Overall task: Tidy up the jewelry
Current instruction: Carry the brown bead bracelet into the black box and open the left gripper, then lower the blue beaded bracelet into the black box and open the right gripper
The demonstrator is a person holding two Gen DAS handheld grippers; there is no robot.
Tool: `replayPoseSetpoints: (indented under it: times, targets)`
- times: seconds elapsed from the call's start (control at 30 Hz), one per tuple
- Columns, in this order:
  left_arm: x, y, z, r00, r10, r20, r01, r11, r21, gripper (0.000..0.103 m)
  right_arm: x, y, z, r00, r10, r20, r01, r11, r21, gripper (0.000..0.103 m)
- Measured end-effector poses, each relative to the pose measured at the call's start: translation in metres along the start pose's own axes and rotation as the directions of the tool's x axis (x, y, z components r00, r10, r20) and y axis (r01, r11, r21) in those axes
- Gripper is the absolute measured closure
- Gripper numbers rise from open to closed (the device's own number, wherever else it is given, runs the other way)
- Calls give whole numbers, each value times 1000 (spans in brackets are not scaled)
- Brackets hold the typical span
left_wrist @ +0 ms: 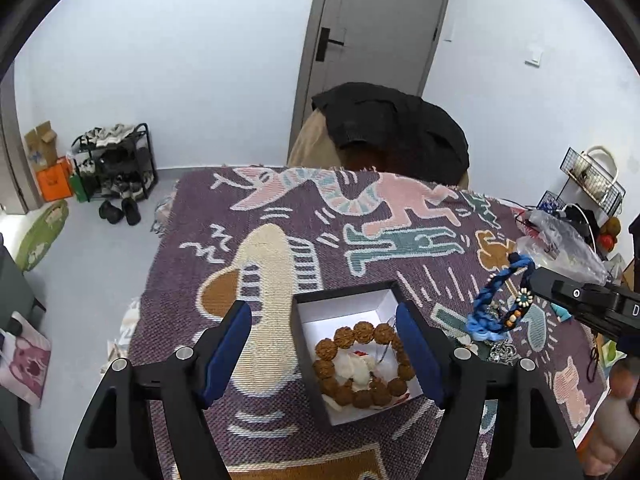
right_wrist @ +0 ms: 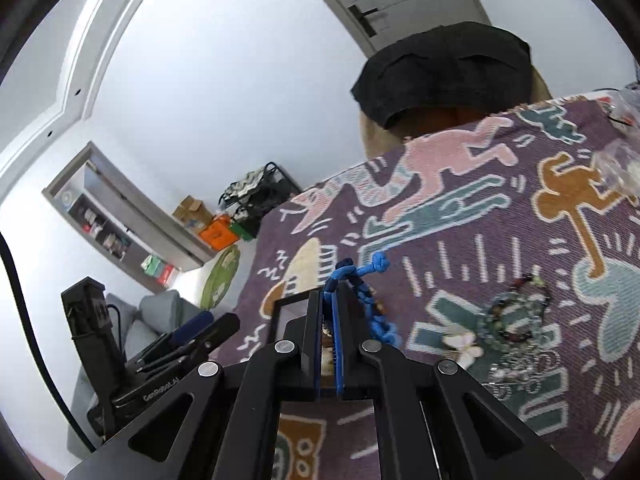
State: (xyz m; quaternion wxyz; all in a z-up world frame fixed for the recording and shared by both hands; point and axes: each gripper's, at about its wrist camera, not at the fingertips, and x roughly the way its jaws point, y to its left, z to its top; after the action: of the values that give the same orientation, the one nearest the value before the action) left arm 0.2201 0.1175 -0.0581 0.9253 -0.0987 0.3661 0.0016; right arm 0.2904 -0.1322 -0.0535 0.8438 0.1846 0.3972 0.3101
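A black box with a white inside [left_wrist: 340,304] sits on the patterned purple cloth [left_wrist: 280,240]; a bracelet of big brown beads [left_wrist: 360,364] and white items lie in it. My left gripper [left_wrist: 324,316] is open and empty, its fingers either side of the box's left wall. My right gripper [right_wrist: 329,300] is shut on a blue braided cord bracelet [right_wrist: 360,276], lifted above the cloth. It also shows in the left wrist view [left_wrist: 494,304], hanging from the right gripper [left_wrist: 532,280], right of the box. A heap of loose jewelry [right_wrist: 516,332] lies on the cloth.
A chair draped with a black garment [left_wrist: 392,128] stands behind the table. Clear plastic bags [left_wrist: 560,244] and a wire rack [left_wrist: 592,176] are at the right. A shoe rack [left_wrist: 116,168] stands on the floor at left.
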Motion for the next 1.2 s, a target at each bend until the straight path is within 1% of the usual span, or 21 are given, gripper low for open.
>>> replayPoseSetpoints:
  times: [0.37,0.43,0.47,0.5,0.53,0.57,0.63,0.73,0.87,1.07,1.2]
  targets:
    - [-7,28,-6,1000,21,5,-21,999,-31,27,37,49,-2,997,48,-66,-53,996,-66,97]
    - [-8,34,-7,1000,21,7,-20,999,-45,27,44,58,-4,996,33,-79,-41,994,-96,96]
    - [-9,37,-7,1000,19,9,-19,999,-50,27,48,61,-5,996,24,-91,-34,994,-108,85]
    - [-10,39,-7,1000,18,11,-18,998,-57,27,51,62,-6,994,23,-105,-34,993,-109,58]
    - [-10,41,-7,1000,18,12,-17,998,-62,27,52,61,-7,993,26,-114,-38,994,-103,43]
    - [-11,42,-7,1000,17,14,-16,998,-68,27,50,59,-9,994,31,-103,-41,994,-99,29]
    - [-12,43,-7,1000,11,19,-10,997,-76,27,42,54,-10,998,19,-63,-26,994,-106,28]
    - [-12,38,-5,1000,7,26,-5,997,-78,26,35,40,-11,998,13,-68,-20,995,-95,28]
    - [-9,20,-3,1000,-13,26,15,998,-55,26,18,14,-10,998,-40,-42,36,996,-80,28]
    - [-3,-23,-4,999,-48,14,48,999,22,26,-12,-31,-9,996,-93,-7,93,995,-30,28]
    - [2,-52,-9,997,-72,-4,72,994,79,26,-32,-53,-11,992,-125,12,126,992,-7,28]
